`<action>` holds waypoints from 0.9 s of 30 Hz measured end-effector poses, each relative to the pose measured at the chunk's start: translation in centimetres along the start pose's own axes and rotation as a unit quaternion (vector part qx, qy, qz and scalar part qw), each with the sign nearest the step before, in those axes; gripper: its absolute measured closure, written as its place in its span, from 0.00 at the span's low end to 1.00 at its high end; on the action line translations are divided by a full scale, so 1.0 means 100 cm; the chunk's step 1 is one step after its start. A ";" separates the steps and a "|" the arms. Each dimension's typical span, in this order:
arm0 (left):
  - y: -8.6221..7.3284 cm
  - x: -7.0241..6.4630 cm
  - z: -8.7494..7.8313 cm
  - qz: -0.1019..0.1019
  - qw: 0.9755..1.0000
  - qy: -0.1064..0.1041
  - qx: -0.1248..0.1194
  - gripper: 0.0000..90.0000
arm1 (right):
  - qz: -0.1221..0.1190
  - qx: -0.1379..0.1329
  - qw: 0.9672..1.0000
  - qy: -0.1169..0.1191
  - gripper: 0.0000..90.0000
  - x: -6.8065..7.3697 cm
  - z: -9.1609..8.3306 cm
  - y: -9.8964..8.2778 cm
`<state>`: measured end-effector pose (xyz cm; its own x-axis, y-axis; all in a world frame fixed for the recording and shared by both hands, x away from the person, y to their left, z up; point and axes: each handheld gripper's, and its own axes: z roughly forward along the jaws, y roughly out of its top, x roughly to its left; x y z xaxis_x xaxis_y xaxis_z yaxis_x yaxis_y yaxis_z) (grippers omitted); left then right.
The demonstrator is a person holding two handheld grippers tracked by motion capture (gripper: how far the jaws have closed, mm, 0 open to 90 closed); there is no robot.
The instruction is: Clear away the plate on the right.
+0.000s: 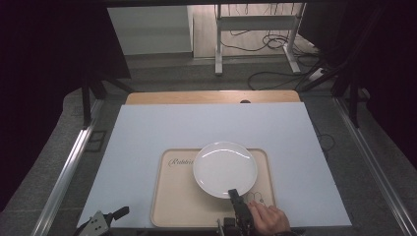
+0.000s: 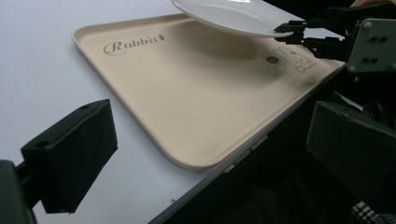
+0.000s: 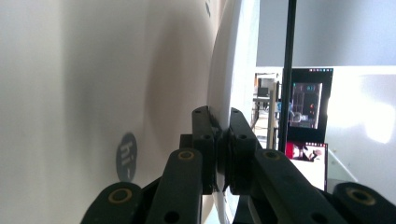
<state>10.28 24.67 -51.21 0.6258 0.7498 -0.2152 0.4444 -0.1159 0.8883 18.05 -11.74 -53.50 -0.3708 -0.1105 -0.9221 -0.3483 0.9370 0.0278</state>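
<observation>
A round white plate (image 1: 224, 168) hangs a little above the beige tray (image 1: 177, 196), tilted, with its shadow on the tray below. My right gripper (image 1: 233, 193) is shut on the plate's near rim, a hand behind it. In the left gripper view the plate (image 2: 224, 16) is held by that right gripper (image 2: 289, 31) over the tray (image 2: 187, 102). In the right gripper view my right gripper (image 3: 221, 126) has both jaws clamped on the plate's edge (image 3: 233, 56). My left gripper (image 1: 105, 220) rests open at the table's near left corner, nothing between its jaws.
The tray carries the word "Rabbit" (image 2: 133, 44) and a small rabbit drawing (image 2: 294, 58). It lies on a pale blue mat (image 1: 147, 137) over a wooden table (image 1: 211, 97). Beyond the table are a metal frame and cables (image 1: 275, 44) on the floor.
</observation>
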 end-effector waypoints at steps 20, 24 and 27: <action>0.000 0.000 0.000 0.001 1.000 0.000 -0.001 0.02 | -0.018 -0.011 0.999 0.029 0.94 0.010 0.007 0.020; 0.000 0.000 0.000 0.002 1.000 0.000 -0.001 0.02 | -0.016 -0.020 0.999 0.035 0.94 0.013 0.009 0.021; 0.000 0.000 0.000 0.002 1.000 0.000 -0.001 0.02 | -0.017 -0.024 0.999 0.036 0.94 0.014 0.010 0.021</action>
<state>10.23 24.67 -51.20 0.6276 0.7491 -0.2121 0.4410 -0.1176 0.8898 17.70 -9.63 -55.09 -0.4184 -0.1661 -0.8930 -0.4009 0.9160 0.0174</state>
